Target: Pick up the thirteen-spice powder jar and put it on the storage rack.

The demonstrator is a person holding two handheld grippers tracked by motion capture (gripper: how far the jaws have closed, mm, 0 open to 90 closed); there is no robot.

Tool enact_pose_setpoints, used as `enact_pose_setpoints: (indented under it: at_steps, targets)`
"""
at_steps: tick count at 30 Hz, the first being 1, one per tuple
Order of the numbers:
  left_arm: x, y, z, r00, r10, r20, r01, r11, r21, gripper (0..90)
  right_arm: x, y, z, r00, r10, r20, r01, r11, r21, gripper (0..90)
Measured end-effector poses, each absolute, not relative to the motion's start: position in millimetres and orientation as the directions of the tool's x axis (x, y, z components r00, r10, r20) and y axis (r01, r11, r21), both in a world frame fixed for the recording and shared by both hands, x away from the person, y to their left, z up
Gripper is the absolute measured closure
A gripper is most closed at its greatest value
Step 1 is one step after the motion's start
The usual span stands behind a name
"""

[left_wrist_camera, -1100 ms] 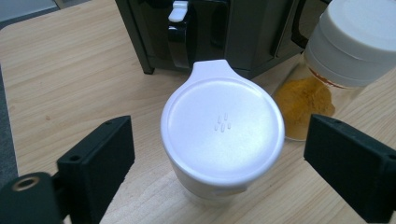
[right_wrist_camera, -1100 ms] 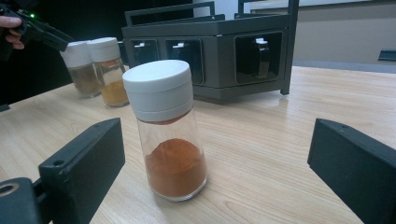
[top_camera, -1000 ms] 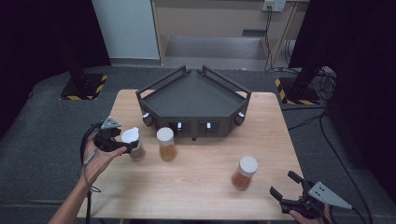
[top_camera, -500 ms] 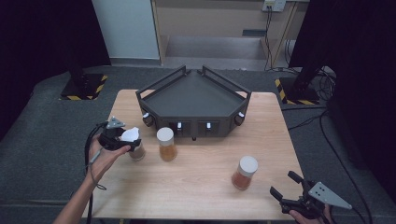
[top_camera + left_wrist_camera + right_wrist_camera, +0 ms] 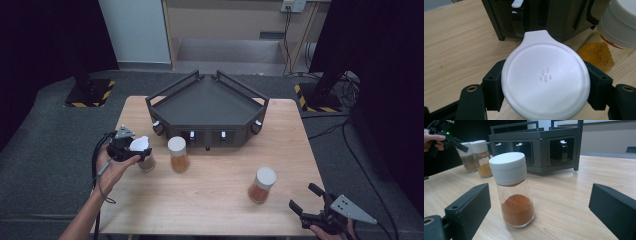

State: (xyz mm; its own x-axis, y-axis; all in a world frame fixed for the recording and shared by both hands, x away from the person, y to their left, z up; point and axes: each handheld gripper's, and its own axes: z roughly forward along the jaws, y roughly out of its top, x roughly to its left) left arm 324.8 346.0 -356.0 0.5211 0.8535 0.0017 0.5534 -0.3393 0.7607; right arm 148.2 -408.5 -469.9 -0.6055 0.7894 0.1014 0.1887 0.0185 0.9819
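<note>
Clamped around the white lid of a spice jar, the left gripper had just finished closing, its two black jaws pressing the lid's rim from either side. That jar stood on the wooden table near its left edge, just in front of the dark angular rack, with a second jar of yellow-orange powder close beside it. The person's left hand held the gripper from below, its cable looping down past the wrist. Over at the near right corner, the right gripper hovered with its jaws spread wide and nothing between them, pointed toward a third jar of reddish-brown powder standing upright, apart from the pads.
</note>
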Motion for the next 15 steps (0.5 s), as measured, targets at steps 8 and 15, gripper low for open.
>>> enact_pose_setpoints:
  at_steps: [8,15]
  targets:
    - [321.9,353.9,-346.2,0.552,0.834,0.000,0.532,-0.352,0.770,30.0,148.6,-408.3,-469.9,-0.605,0.789,0.104,0.191,0.017,0.981,4.1]
    - [320.6,360.6,-322.2,0.597,0.802,0.027,0.491,-0.393,0.778,30.0,148.7,-408.3,-469.9,-0.606,0.789,0.105,0.191,0.017,0.981,4.1]
